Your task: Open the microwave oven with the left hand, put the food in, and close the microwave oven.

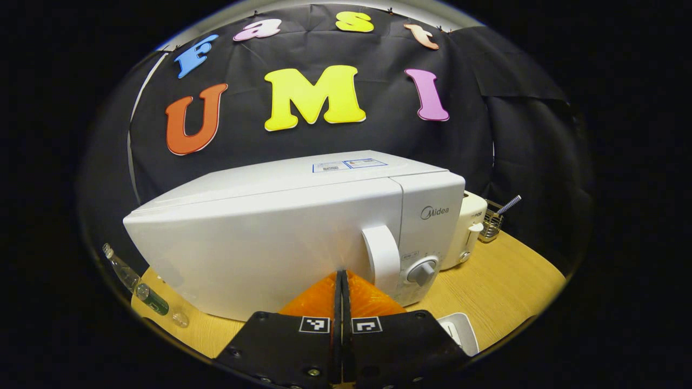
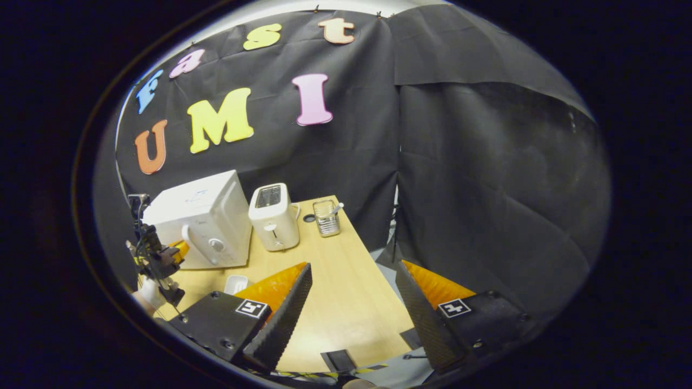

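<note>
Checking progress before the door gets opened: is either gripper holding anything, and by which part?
Nothing is held. The left gripper is shut on nothing, short of the microwave oven's handle; the right gripper is open.

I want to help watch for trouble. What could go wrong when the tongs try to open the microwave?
The left tongs are shut and close to the microwave, beside its handle. They must open first, or they may just bump the door. A slip to the side could turn the dial instead. A hard pull might slide the microwave toward the glass bottles near the table edge.
</note>
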A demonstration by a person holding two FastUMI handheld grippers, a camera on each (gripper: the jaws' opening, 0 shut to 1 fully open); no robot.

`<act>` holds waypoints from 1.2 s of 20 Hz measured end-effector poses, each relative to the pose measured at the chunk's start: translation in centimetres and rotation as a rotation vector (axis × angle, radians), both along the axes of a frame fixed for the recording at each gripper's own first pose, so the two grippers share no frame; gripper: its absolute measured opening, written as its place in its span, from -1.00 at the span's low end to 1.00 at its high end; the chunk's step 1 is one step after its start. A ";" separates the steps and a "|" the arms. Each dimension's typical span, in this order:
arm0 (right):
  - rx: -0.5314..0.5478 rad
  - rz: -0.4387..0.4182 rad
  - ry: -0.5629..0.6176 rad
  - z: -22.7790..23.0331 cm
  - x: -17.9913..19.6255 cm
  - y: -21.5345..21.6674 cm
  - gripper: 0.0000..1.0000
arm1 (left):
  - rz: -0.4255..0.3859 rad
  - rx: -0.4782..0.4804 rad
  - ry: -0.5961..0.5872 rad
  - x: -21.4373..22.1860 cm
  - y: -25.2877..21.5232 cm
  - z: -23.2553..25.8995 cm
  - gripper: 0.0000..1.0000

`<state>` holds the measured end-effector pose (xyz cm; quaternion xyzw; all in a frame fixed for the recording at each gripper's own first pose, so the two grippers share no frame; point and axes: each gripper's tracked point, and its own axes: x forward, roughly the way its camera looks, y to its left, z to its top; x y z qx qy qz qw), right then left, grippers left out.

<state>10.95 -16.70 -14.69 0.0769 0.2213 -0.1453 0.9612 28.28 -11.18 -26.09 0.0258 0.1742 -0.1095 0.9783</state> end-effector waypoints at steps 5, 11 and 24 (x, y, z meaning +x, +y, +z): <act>-0.010 0.008 -0.026 0.9 -0.9 0.2 0.99 | 0.022 0.008 0.008 -2.4 1.3 0.5 -0.99; -0.014 -0.011 -0.053 1.3 -3.5 0.9 0.99 | 0.009 -0.008 0.043 -8.0 2.5 -0.5 0.92; -0.072 0.144 -0.144 3.8 -6.8 14.2 0.99 | 0.040 -0.084 -0.082 -21.6 9.9 11.6 0.92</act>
